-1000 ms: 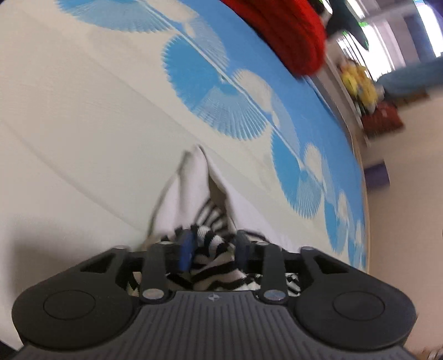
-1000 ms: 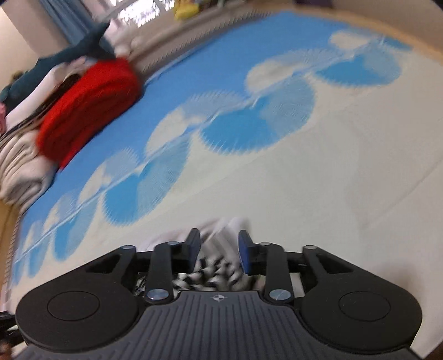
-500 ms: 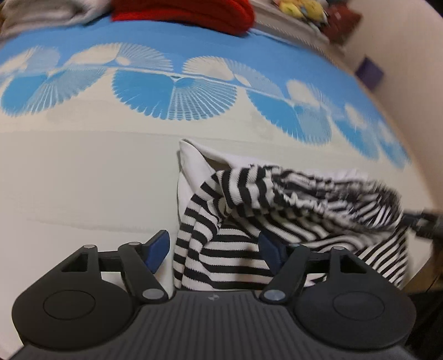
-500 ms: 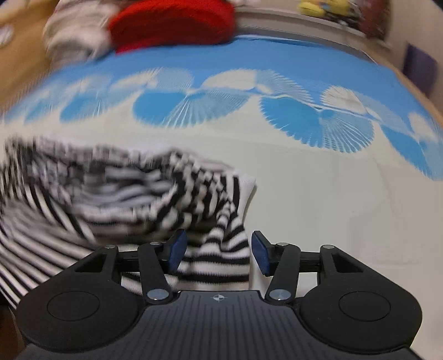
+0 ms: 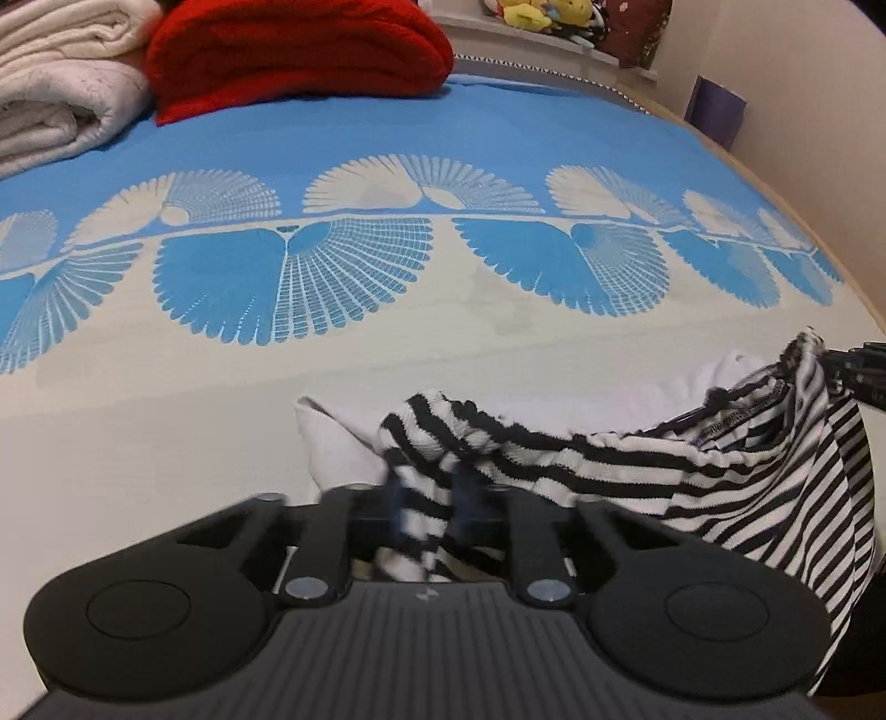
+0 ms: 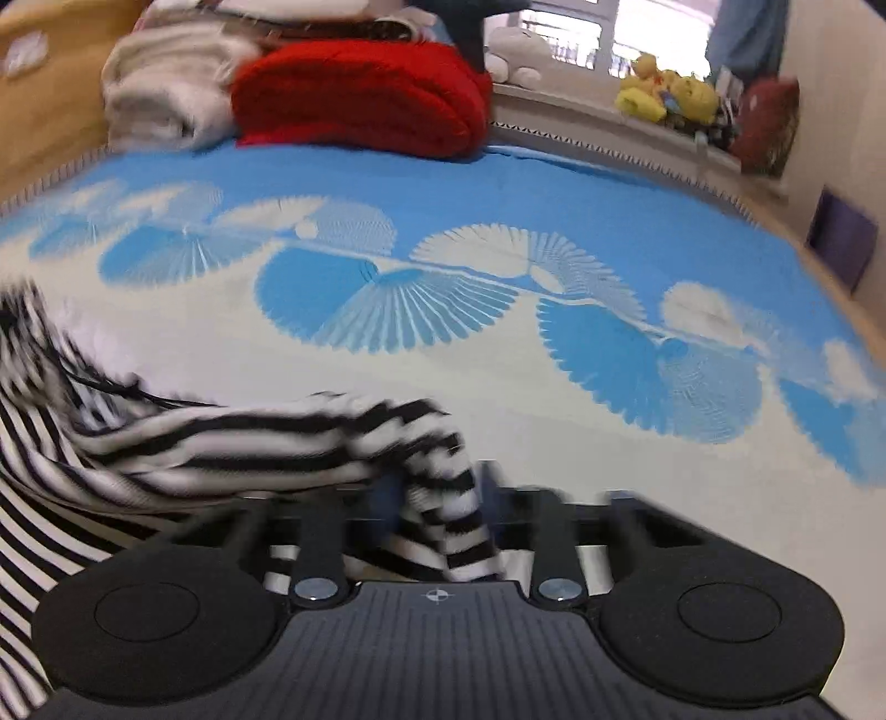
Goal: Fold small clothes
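Bed sheet [image 5: 443,138], blue and cream with a fan print, covers the whole work surface. At its far end: red blanket [image 5: 293,50], rolled, beside white blankets [image 5: 55,94].

Striped garment [image 5: 720,476], black and white, hangs slack between the two grippers over the near cream part of the sheet.

Left gripper [image 5: 426,515]: jaws have just closed, pinching one bunched end of the garment.

Right gripper [image 6: 437,493]: jaws have just closed, pinching the other end. Blurred.
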`<action>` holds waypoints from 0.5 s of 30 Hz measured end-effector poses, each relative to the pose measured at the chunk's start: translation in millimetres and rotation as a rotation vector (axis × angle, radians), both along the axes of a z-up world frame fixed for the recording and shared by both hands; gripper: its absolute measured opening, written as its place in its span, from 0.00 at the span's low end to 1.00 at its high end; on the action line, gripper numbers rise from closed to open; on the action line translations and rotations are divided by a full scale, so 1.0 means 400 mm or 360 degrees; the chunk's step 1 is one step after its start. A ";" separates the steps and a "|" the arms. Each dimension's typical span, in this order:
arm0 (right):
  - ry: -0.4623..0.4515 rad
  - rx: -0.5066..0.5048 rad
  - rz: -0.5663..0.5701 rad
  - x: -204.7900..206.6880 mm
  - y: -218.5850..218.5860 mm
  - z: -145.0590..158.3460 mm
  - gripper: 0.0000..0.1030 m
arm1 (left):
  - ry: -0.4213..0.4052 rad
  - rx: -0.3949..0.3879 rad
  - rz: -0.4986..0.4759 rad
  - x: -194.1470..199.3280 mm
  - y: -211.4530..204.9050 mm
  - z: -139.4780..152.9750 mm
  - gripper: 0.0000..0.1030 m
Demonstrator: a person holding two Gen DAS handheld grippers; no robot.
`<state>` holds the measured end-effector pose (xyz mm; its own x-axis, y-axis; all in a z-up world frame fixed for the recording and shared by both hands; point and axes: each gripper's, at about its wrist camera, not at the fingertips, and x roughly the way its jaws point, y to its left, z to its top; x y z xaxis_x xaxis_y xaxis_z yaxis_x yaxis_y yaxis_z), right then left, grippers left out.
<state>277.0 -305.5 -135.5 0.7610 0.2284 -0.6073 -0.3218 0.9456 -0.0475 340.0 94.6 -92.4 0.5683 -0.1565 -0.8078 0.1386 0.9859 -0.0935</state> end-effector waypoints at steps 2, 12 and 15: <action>0.0014 0.0083 0.0000 0.021 -0.003 0.006 0.05 | -0.0032 -0.0007 0.0078 0.014 0.020 0.010 0.05; 0.0127 0.0176 -0.0381 0.134 0.006 -0.005 0.04 | 0.0038 -0.0013 0.0419 0.101 0.051 -0.032 0.04; 0.0253 0.0104 -0.0401 0.164 0.032 -0.050 0.05 | 0.0056 -0.0035 0.0484 0.123 0.060 -0.056 0.04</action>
